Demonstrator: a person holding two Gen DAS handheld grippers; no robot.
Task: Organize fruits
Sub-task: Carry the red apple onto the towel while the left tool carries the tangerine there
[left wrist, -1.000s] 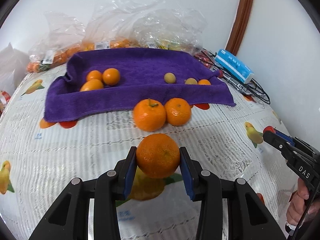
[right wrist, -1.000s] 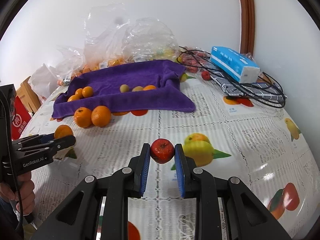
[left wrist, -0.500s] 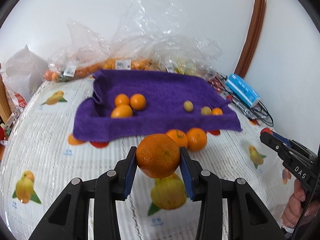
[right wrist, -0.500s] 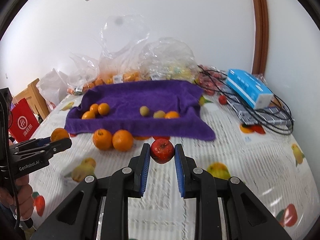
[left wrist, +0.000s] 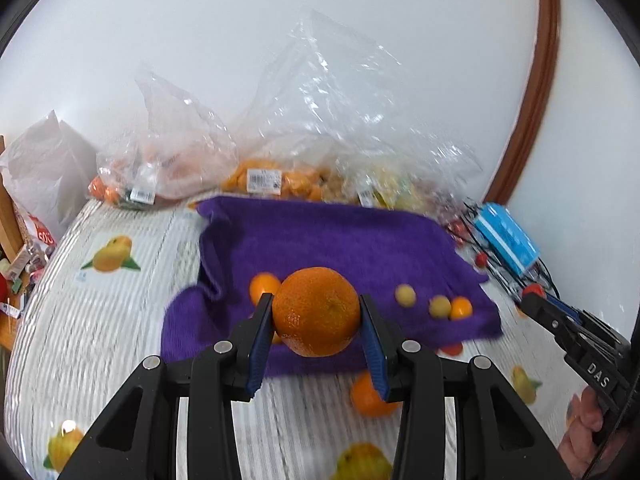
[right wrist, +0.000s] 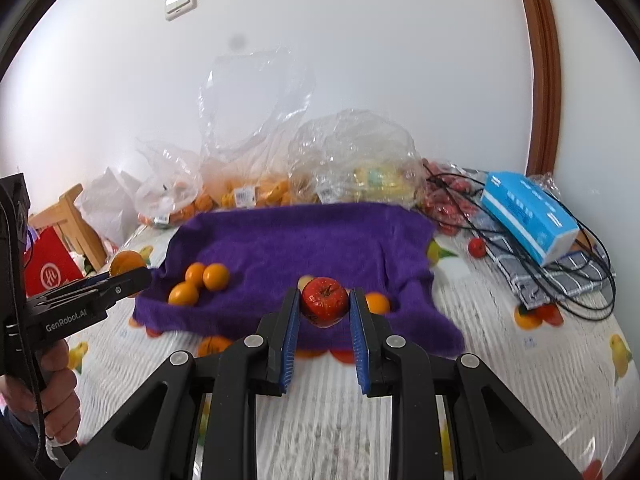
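Observation:
My left gripper point(left wrist: 316, 314) is shut on a large orange point(left wrist: 317, 311) and holds it above the near edge of the purple towel point(left wrist: 320, 240). My right gripper point(right wrist: 325, 309) is shut on a small red apple point(right wrist: 324, 307), held above the towel's point(right wrist: 304, 240) near edge. Three small oranges point(right wrist: 200, 280) lie on the towel's left part; small yellow and orange fruits point(left wrist: 440, 304) lie on its right part. More oranges point(left wrist: 370, 398) rest on the tablecloth in front of the towel. The left gripper with its orange point(right wrist: 125, 263) also shows at the left of the right wrist view.
Clear plastic bags of fruit point(left wrist: 272, 176) stand behind the towel against the wall. A blue box point(right wrist: 532, 216), black cables point(right wrist: 576, 276) and small red fruits point(right wrist: 476, 246) lie at the right. A wooden chair and red bag point(right wrist: 48, 268) are at the left.
Both grippers have risen and moved toward the towel, still holding their fruits. The oranges on the tablecloth now sit low, partly behind the fingers.

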